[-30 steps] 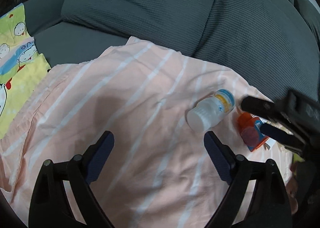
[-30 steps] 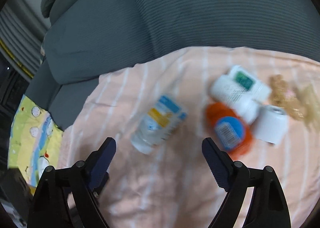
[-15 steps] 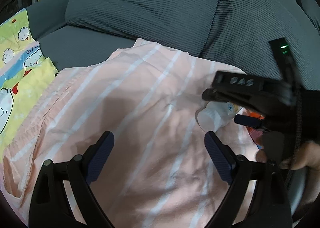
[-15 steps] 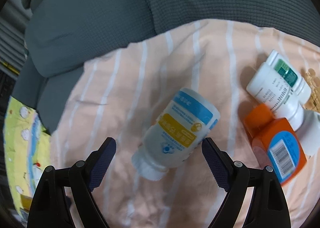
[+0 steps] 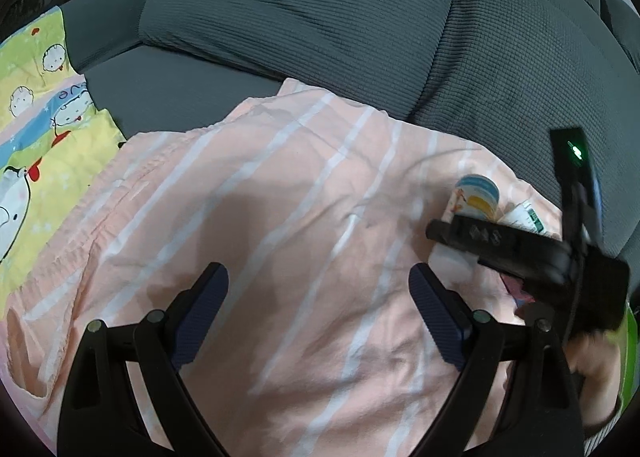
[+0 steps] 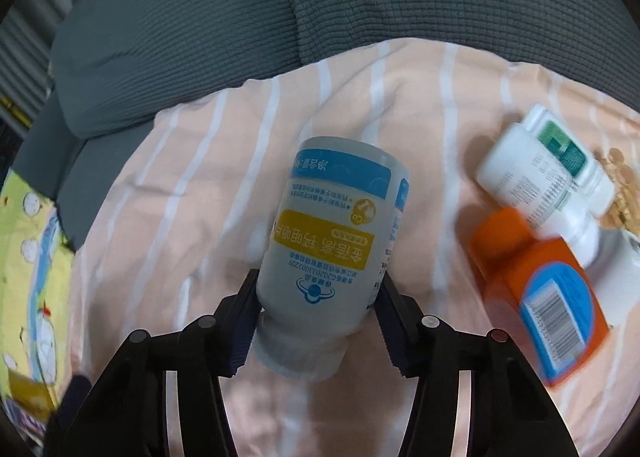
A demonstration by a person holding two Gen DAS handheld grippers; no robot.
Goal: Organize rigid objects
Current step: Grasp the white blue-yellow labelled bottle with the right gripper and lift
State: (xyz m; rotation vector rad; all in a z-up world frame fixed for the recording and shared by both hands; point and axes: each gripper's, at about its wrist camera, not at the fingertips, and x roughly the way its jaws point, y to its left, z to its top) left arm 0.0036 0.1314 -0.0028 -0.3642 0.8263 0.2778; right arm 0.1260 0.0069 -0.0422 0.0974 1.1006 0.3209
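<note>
A white pill bottle with a blue and yellow label (image 6: 332,241) lies on the pink striped cloth (image 6: 192,225), cap toward me. My right gripper (image 6: 316,325) is shut on its lower body, both pads against its sides. To the right lie an orange bottle (image 6: 540,297) and a white bottle with a green label (image 6: 540,173). My left gripper (image 5: 320,309) is open and empty above the cloth (image 5: 260,217). In the left wrist view the right gripper (image 5: 520,253) covers most of the blue and yellow bottle (image 5: 476,197).
Grey sofa cushions (image 5: 320,17) rise behind the cloth. A yellow cartoon blanket (image 5: 36,105) lies at the left. A white roll (image 6: 620,273) and some beige crumbs or beads (image 6: 624,185) sit behind the orange bottle.
My right gripper has moved forward over the blue and yellow bottle and closed on it. The left gripper has hardly moved and stays open.
</note>
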